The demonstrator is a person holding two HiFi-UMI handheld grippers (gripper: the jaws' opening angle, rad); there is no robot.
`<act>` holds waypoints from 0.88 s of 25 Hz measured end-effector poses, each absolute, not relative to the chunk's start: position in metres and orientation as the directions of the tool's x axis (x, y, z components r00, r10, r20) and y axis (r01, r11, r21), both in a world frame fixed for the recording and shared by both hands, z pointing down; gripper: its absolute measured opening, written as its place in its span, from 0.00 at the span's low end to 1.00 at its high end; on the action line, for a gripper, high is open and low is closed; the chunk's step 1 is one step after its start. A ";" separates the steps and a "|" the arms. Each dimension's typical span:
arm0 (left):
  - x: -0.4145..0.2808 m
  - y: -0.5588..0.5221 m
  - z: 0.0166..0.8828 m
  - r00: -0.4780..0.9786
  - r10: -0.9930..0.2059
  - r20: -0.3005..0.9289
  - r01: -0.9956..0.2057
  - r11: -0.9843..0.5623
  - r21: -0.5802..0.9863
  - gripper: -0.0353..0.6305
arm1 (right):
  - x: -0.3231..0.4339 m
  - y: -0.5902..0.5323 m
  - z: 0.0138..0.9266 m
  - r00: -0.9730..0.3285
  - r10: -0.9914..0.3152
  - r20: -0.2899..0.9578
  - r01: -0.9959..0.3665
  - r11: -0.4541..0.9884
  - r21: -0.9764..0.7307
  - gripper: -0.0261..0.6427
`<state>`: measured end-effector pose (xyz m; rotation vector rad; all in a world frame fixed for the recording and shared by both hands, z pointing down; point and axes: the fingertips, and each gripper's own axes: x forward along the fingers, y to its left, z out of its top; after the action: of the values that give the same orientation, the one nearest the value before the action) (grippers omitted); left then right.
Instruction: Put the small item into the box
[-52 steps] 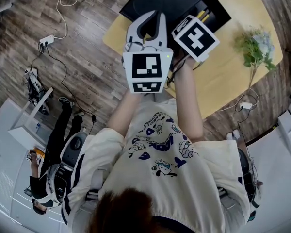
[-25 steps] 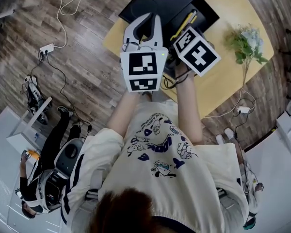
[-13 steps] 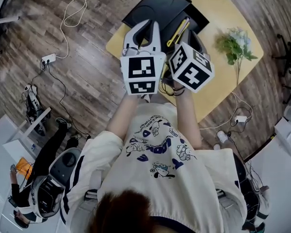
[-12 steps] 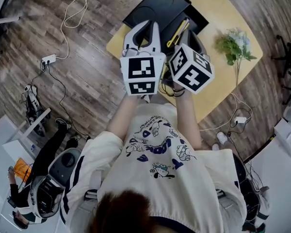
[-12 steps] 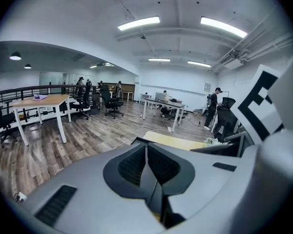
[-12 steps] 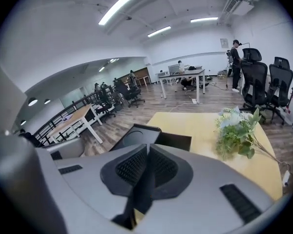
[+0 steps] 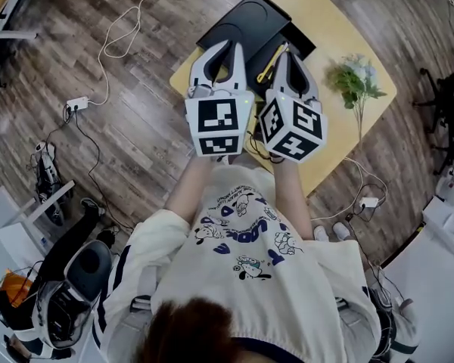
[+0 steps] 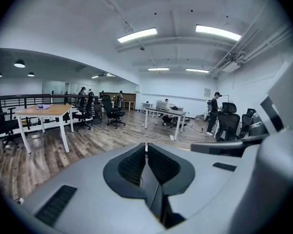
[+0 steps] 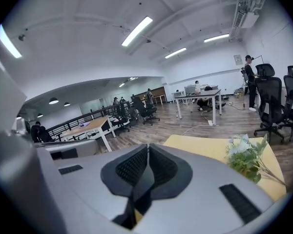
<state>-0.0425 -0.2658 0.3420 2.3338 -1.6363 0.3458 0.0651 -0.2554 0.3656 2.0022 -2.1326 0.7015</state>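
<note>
In the head view, both grippers are held up side by side over a black box [image 7: 300,45] on a yellow table [image 7: 348,119]. A thin yellow item [image 7: 269,66] shows inside the box, between the two grippers. My left gripper [image 7: 228,45] is shut, its ribbed pads meeting in the left gripper view [image 8: 146,146] with nothing between them. My right gripper [image 7: 288,50] is shut too, pads together and empty in the right gripper view [image 9: 148,146]. Both point out across the room, well above the table.
A flat black lid [image 7: 238,23] lies next to the box at the table's far corner. A sprig of flowers [image 7: 353,80] lies on the table's right side, also seen from the right gripper [image 9: 245,157]. Cables [image 7: 121,36] trail over the wooden floor; desks and chairs stand beyond.
The right gripper has lifted away from the box and come level beside the left one, its marker cube turning toward the head camera. The left gripper has hardly moved.
</note>
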 end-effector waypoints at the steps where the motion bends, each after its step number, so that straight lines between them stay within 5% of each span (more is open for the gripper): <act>1: -0.042 -0.264 0.338 0.332 -0.882 0.335 -0.942 -0.325 0.078 0.09 | 0.064 -0.254 0.360 -0.115 -0.916 0.384 -0.973 0.026 -0.228 0.09; 22: -0.054 -0.239 0.294 0.295 -0.931 0.213 -0.955 -0.296 0.030 0.09 | 0.043 -0.231 0.316 -0.187 -0.956 0.226 -0.971 0.144 -0.192 0.09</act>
<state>-0.0543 -0.2393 0.2937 2.4026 -1.7645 0.2317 0.0435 -0.2314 0.3157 1.9710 -2.3383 0.4576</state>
